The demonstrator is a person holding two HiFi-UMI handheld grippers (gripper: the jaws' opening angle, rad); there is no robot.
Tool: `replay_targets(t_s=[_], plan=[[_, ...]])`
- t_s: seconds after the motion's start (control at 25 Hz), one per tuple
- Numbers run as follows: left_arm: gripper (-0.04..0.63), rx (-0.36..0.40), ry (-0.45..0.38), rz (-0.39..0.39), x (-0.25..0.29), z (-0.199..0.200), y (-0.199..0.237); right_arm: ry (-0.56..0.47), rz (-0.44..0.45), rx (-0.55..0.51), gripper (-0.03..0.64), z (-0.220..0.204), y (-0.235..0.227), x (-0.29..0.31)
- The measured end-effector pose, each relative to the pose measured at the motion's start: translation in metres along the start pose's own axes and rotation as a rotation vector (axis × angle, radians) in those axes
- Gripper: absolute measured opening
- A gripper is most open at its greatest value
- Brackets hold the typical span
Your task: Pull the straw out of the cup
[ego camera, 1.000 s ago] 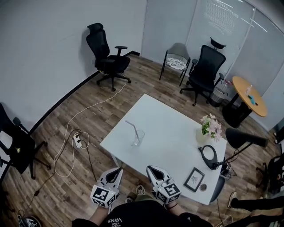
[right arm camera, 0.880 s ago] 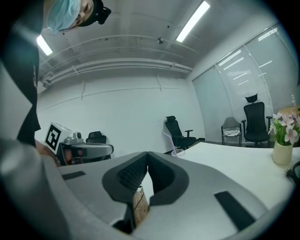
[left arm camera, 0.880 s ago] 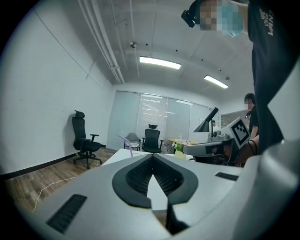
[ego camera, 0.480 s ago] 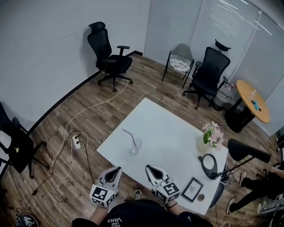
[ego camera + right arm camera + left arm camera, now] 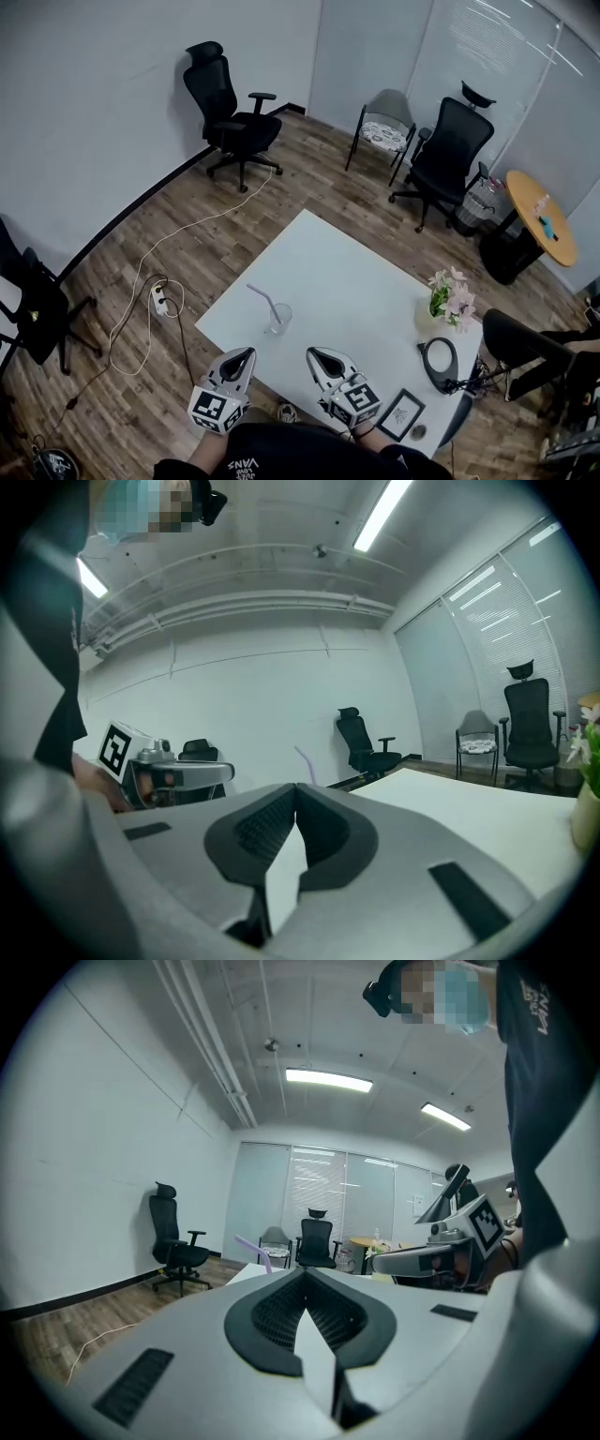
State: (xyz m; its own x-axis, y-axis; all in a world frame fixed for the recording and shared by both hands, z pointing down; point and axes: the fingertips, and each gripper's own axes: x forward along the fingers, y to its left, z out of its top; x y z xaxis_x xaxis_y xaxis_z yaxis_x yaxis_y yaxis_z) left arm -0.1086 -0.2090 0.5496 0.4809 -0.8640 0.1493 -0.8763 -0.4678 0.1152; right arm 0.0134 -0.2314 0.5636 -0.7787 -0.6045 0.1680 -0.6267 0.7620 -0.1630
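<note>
Cup [image 5: 278,319]: set upright on the white table [image 5: 366,272], near its front-left edge.
Straw [image 5: 262,302]: lavender, stood in the cup, leaned left.
Left gripper [image 5: 244,354]: jaws pressed together, nothing held; apart from the cup.
Right gripper [image 5: 314,354]: jaws closed, empty.

We see an evenly bright room, lit by ceiling strip lights [image 5: 328,1079] that glare white in both gripper views. The white surface [image 5: 356,281] looks nearly washed out and its shadows are faint. Fisheye bending curves the walls, and the gripper views' corners go black. The left claw [image 5: 302,1274] and right claw [image 5: 296,787] loom soft against the lens.
</note>
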Motion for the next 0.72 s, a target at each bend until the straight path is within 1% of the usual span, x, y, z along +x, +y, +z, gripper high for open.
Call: replay_targets(t_s=[0.28, 0.72], plan=[[0.011, -0.004, 0.008, -0.025, 0.017, 0.001, 0.011, 0.006, -0.015, 0.015, 0.017, 0.000, -0.010, 0.014], [0.011, 0.008, 0.035, -0.132, 0.045, 0.008, 0.035, -0.009, -0.119, 0.045, 0.017, 0.010, -0.023, 0.037]])
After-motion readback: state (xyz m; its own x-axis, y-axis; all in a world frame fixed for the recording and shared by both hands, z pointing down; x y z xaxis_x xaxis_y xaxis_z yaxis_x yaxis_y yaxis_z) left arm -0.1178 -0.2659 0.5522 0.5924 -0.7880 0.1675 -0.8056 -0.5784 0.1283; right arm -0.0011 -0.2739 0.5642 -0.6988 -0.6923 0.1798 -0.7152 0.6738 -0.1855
